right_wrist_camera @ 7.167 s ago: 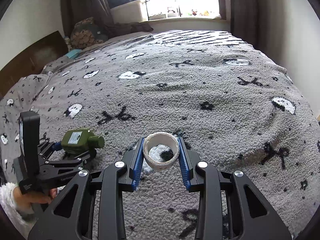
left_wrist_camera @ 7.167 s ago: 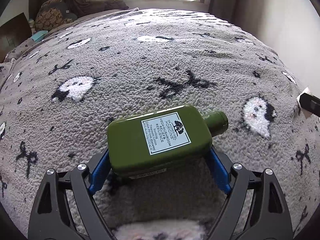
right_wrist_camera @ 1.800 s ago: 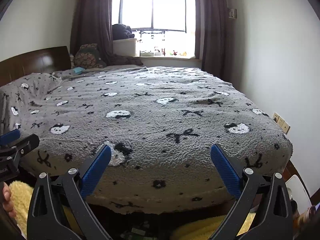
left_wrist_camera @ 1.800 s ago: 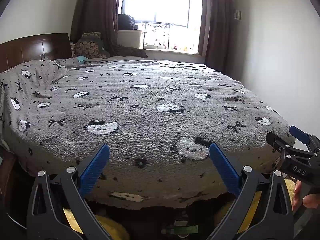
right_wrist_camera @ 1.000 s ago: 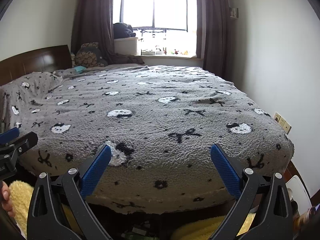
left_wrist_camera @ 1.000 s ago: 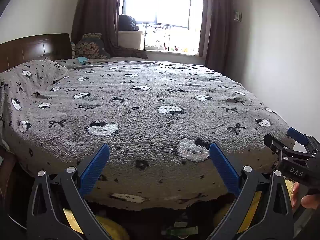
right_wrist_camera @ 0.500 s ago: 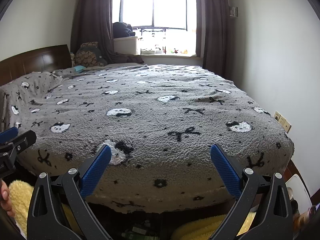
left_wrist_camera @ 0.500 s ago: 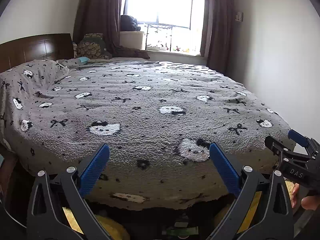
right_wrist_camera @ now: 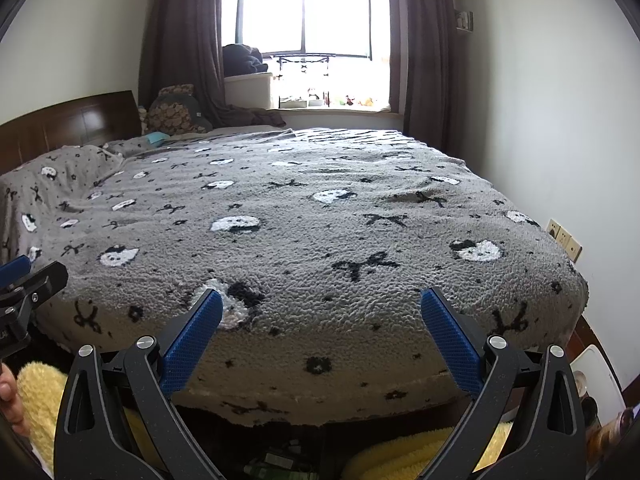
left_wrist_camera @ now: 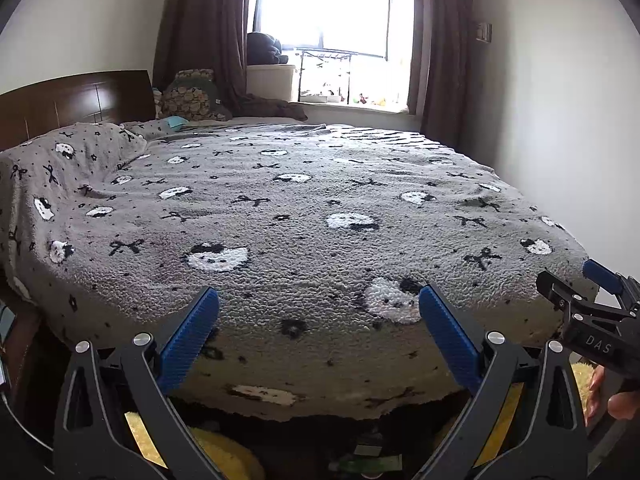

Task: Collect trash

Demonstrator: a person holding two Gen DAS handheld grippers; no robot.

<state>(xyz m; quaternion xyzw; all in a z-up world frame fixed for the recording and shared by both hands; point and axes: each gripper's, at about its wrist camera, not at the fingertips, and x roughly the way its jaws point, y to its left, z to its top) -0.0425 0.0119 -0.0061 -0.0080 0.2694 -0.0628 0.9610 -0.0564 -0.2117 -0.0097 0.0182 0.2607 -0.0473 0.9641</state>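
Both grippers hover off the foot of a bed with a grey fleece blanket (left_wrist_camera: 320,208) patterned with white cat faces and black bows. My left gripper (left_wrist_camera: 318,300) is open with nothing between its blue pads. My right gripper (right_wrist_camera: 320,302) is open and empty too; it also shows at the right edge of the left wrist view as the right gripper (left_wrist_camera: 576,280). No trash lies on the blanket (right_wrist_camera: 320,220). Down in the dark gap below the bed's edge, some greenish items (left_wrist_camera: 368,466) and similar greenish items (right_wrist_camera: 276,464) show, too dim to identify.
Yellow fluffy fabric (right_wrist_camera: 36,404) lies low at both sides of the dark gap. A wooden headboard (left_wrist_camera: 72,100) and patterned cushion (left_wrist_camera: 192,96) stand at the far left, a window (right_wrist_camera: 308,12) with dark curtains behind. Wall sockets (right_wrist_camera: 564,236) sit at right; a hand (left_wrist_camera: 608,396) holds the right gripper.
7.2 s ago the left gripper straddled a green bottle and the right a white tape ring on the blanket; both are now empty, back off the bed. Over the last second, hardly any movement.
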